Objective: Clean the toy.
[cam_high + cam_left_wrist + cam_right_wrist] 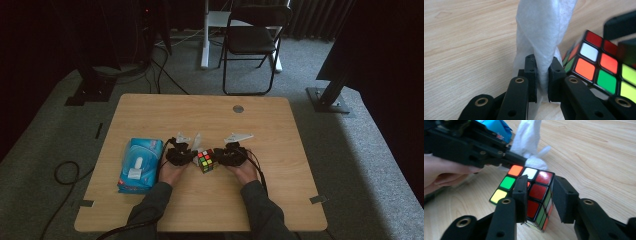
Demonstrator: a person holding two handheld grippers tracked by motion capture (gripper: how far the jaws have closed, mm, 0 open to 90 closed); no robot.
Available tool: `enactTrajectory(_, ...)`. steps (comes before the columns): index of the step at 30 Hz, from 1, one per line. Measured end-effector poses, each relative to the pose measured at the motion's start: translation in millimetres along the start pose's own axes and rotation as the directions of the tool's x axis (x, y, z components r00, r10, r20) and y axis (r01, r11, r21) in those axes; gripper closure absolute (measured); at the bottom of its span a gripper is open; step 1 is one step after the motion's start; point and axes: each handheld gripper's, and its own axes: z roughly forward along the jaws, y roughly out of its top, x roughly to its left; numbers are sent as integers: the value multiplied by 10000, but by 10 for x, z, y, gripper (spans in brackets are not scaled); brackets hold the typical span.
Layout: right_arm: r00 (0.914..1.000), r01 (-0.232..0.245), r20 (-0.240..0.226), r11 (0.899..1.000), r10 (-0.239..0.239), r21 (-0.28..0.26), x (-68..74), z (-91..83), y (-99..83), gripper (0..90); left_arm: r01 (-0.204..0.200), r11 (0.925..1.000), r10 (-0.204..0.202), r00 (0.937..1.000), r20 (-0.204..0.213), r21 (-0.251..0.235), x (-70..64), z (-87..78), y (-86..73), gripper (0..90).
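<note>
The wooden table (150,107) carries a blue tissue pack (141,164) at its left side, just beside the left gripper. The puzzle cube (534,192) sits near the table's middle, between the two grippers. The right gripper (539,197) has its jaws clamped around one corner of the cube. The left gripper (541,76) has its jaws narrowed tight on a white tissue (544,32), which stands upright just beside the cube.
</note>
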Motion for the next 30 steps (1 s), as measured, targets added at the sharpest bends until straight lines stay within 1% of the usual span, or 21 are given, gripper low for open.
enactTrajectory(3, 9996, -7, 268, 10000, 8, -22, -5, -8, 4, 645, -125, 9999, 124, 9998, 165, 35, -40, -29, -36, 811)
enactTrajectory(7, 9985, -119, 539, 9999, 122, -54, -13, -15, 14, 646, -35, 10000, 34, 9995, 327, 26, -109, -53, -87, 811)
enactTrajectory(9, 9974, -169, 700, 9998, 175, -90, -20, -20, 18, 649, -87, 10000, 87, 9991, 411, 8, -160, -56, -107, 811)
enactTrajectory(12, 9953, -356, 899, 9993, 367, -138, -38, -28, 23, 647, -329, 9994, 324, 9986, 412, 108, -227, -60, -108, 811)
enactTrajectory(17, 9901, -582, 1270, 9981, 604, -207, -59, -37, 26, 663, -578, 9982, 566, 9963, 644, 167, -315, -53, -118, 811)
enactTrajectory(20, 9895, -687, 1263, 9974, 708, -206, -71, -38, 27, 663, -485, 9987, 475, 9967, 665, 126, -306, -48, -125, 810)
enactTrajectory(24, 9894, -715, 1255, 9972, 736, -207, -72, -38, 27, 663, -487, 9988, 481, 9970, 606, 86, -293, -54, -112, 810)
enactTrajectory(30, 9893, -772, 1221, 9967, 797, -252, -77, -38, 21, 663, -407, 9991, 414, 9973, 604, -118, -295, -94, -91, 810)
